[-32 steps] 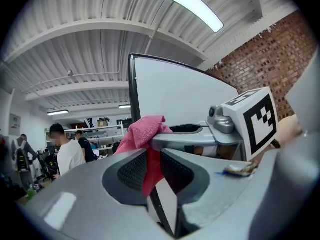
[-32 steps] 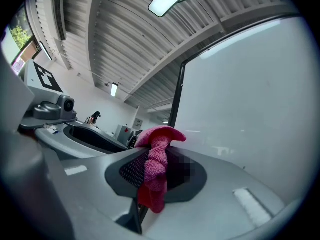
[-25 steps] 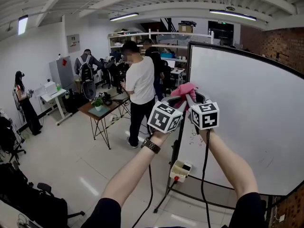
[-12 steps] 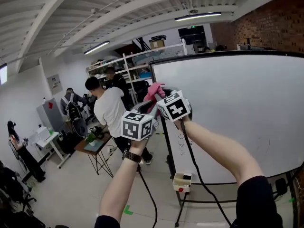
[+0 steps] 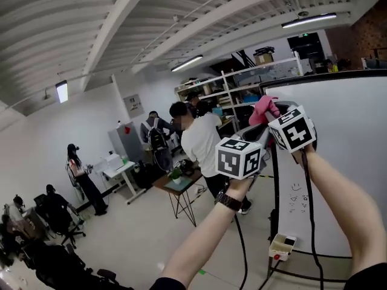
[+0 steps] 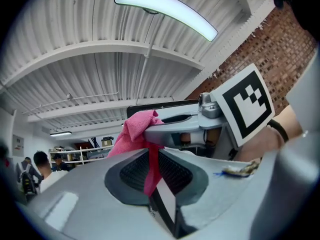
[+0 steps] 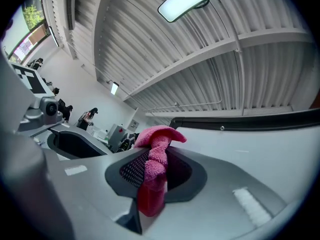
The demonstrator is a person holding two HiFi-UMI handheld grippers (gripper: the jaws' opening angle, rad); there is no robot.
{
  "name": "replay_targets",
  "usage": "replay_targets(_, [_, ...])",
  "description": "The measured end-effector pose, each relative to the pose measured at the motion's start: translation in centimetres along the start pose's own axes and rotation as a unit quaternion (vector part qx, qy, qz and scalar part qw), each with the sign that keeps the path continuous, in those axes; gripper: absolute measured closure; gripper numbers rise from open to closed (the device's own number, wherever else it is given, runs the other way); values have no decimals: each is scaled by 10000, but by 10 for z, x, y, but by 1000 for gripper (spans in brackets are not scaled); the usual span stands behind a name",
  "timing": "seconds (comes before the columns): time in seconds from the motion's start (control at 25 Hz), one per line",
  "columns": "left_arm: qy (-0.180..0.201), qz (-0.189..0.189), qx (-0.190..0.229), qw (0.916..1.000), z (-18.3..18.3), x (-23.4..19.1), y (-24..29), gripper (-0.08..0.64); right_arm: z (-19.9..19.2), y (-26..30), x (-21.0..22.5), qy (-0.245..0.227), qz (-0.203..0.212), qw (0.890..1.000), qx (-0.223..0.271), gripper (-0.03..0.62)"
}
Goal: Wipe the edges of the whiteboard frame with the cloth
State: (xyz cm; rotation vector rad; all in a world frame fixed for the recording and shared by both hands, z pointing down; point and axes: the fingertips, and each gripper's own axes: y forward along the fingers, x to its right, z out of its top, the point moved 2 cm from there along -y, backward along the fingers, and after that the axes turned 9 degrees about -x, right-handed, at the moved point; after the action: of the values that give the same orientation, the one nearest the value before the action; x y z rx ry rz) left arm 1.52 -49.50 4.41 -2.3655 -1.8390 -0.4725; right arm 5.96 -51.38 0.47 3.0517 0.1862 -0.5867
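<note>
A pink cloth (image 5: 264,109) is bunched at the top left corner of the whiteboard's black frame (image 5: 274,174). Both grippers hold it from two sides. In the left gripper view, my left gripper (image 6: 150,156) is shut on a strip of the cloth (image 6: 134,133), with the right gripper's jaw and marker cube just beyond it. In the right gripper view, my right gripper (image 7: 152,166) is shut on the cloth (image 7: 157,143), and the frame's top edge (image 7: 250,120) runs close behind. The white board surface (image 5: 344,162) fills the right of the head view.
A small box (image 5: 282,246) hangs at the board's lower left, above its stand. A person in a white shirt (image 5: 202,144) stands by a small table (image 5: 177,183) left of the board. Shelves (image 5: 242,83) line the back wall. More people stand and sit at far left.
Both grippers have risen with the cloth along the frame's left edge to its top left corner. The head view has tilted upward.
</note>
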Motion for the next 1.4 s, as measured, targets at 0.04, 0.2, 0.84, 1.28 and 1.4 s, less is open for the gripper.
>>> replay_targets(0.04, [-16,89,30,10000,1,-11,-1,504,9,7,0,-86,49,9999,69,520])
replay_targets(0.2, [163,245,6,9996,13,-41,-11,503,48,15,2,-30,-53,9997,248,520])
replay_targets(0.84, [1108,98,274,9934,81,-85,0,505,82,33,30,-184,-736,9971,26,520])
replay_targets(1.28, [1069,-564,509,9914,117,-26,44,505,79,-18,87,-413,-1345,9898,-237,520])
replay_targets(1.4, [1006,-538,492,9922,117,-12,61,505,61,-37,107,-275,-1391,9896,-232,520])
